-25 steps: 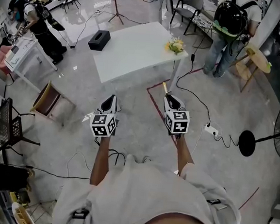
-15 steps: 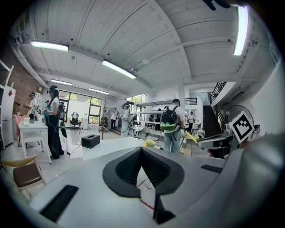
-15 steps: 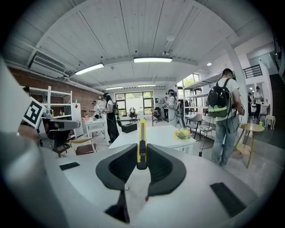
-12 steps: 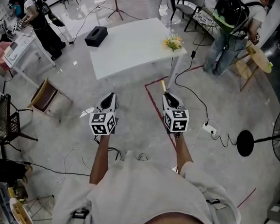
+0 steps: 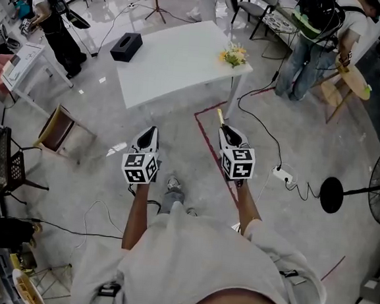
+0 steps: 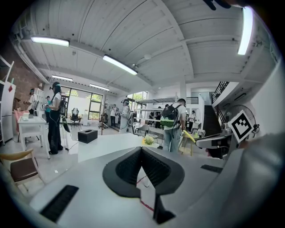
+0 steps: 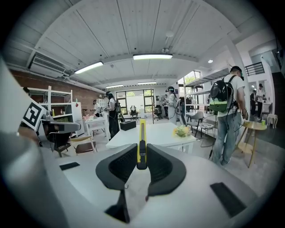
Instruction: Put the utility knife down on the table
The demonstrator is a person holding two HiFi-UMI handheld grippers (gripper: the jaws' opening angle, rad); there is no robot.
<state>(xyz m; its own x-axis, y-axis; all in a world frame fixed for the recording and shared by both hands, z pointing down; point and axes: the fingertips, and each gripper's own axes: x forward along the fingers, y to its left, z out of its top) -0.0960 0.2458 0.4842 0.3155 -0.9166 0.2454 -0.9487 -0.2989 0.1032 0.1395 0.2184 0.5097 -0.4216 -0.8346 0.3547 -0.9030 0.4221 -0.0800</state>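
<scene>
The right tool (image 7: 141, 156) pinches the yellow utility knife (image 7: 142, 133), the left tool (image 6: 141, 152) has its jaws together on nothing, and both are held forward above the floor, short of the white tabletop (image 5: 178, 61).

Tabletop (image 5: 178, 61) sits out ahead, with a tissue box (image 5: 126, 46) on its far left corner and flowers (image 5: 234, 54) at its right edge. Left tool (image 5: 150, 132) and right tool (image 5: 223, 128) hang side by side over the floor (short of the tabletop). The utility knife (image 5: 219, 115) sticks forward from between the right one's jaws. A chair (image 5: 54, 129) stands left of the tabletop, and a power strip (image 5: 283, 175) lies on the floor off to the right.
</scene>
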